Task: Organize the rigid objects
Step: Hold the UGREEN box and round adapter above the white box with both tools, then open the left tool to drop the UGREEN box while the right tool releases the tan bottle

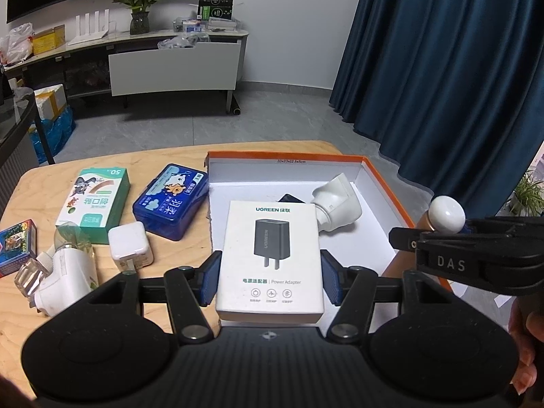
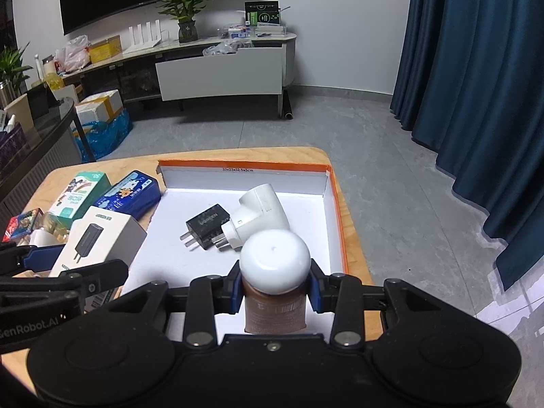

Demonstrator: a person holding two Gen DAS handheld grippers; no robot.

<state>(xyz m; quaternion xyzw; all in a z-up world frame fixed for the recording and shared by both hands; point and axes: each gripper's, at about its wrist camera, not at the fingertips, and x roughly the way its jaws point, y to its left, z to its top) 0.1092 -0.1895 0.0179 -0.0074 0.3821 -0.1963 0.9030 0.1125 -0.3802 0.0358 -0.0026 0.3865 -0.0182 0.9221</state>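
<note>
My left gripper is shut on a white UGREEN power adapter box, held over the near left part of the orange-rimmed white tray. My right gripper is shut on a brown bottle with a white round cap, held over the tray's near side. Inside the tray lie a black charger and a white plug adapter. The bottle and right gripper also show at the right of the left wrist view; the box shows in the right wrist view.
On the wooden table left of the tray lie a green box, a blue plastic case, a white cube charger, a white adapter, a clear bottle and a small colourful box. Blue curtains hang at right.
</note>
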